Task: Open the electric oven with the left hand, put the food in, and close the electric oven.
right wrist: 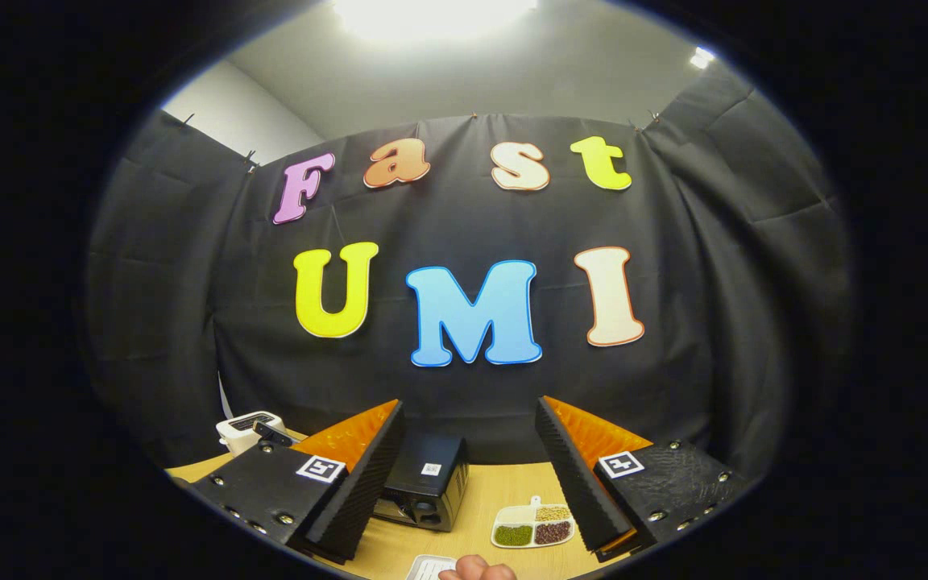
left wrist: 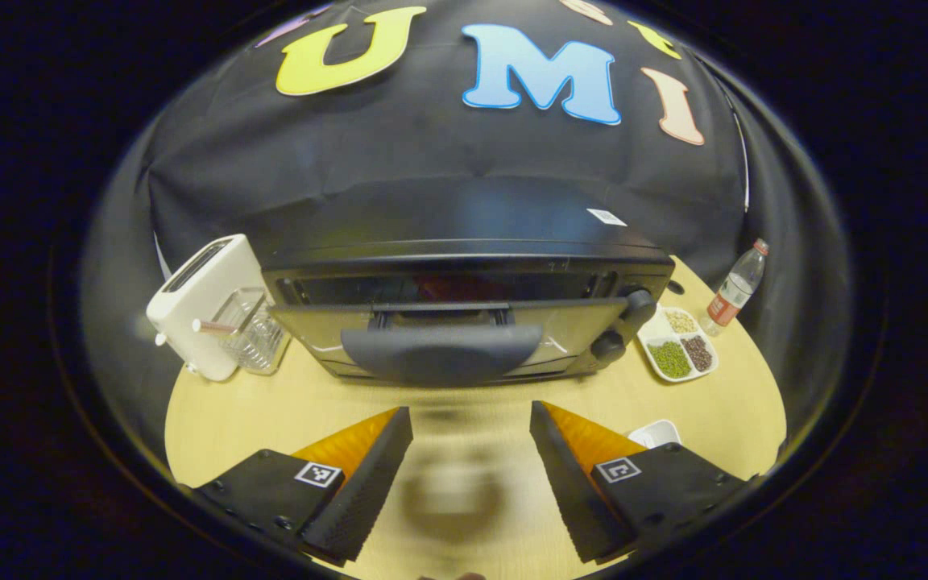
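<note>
Hovering low over the worktop [left wrist: 271,403], the left tongs [left wrist: 470,475] stand wide with nothing between them. Just beyond sits the electric oven [left wrist: 464,266], its door [left wrist: 448,330] tipped partly open, handle [left wrist: 440,354] facing the tongs. A white toaster [left wrist: 202,302] and a clear glass container [left wrist: 250,330] stand beside its left; a divided dish of beans [left wrist: 677,346] and a bottle [left wrist: 736,288] lie to its right. Raised higher, the right tongs [right wrist: 468,483] are also wide and empty, the oven well beyond them.
</note>
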Tool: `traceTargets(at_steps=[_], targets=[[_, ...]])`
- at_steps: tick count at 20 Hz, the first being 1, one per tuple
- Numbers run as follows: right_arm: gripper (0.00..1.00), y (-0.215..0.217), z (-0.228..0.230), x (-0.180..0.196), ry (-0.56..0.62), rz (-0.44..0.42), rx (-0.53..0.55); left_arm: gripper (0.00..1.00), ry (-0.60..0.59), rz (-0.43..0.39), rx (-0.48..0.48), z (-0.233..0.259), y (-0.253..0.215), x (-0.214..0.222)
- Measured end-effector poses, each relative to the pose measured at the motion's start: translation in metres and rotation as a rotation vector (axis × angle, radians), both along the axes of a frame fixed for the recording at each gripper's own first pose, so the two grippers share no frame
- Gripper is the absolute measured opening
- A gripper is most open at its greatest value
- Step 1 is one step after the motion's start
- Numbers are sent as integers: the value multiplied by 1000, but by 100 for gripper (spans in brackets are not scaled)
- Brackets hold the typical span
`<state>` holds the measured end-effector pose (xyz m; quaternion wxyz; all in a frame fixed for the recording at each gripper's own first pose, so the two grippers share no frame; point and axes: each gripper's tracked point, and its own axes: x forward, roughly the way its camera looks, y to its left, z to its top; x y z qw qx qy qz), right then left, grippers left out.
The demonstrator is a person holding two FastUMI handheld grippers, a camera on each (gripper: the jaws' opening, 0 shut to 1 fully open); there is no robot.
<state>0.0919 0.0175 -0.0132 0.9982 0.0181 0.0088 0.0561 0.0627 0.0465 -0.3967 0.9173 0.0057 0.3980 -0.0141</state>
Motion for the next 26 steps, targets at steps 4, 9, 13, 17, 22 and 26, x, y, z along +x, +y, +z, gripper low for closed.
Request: traceTargets(at_steps=[4,9,13,17,22,26], targets=[[98,-15,-2,-3,2,-39,7,100,-3,-19,4,-2,-6,-16],[98,-22,-11,-1,30,-56,12,99,8,-22,10,-15,-8,-28],[98,-27,-13,-1,32,-57,12,100,-95,-5,23,17,-8,-21],[99,-40,-14,0,29,-49,25,100,-263,37,37,88,-13,-20],[98,-59,-14,-4,28,-33,13,100,-561,130,48,227,-23,-31],[99,-61,0,-10,9,-6,31,95,-725,136,76,319,-41,-49]])
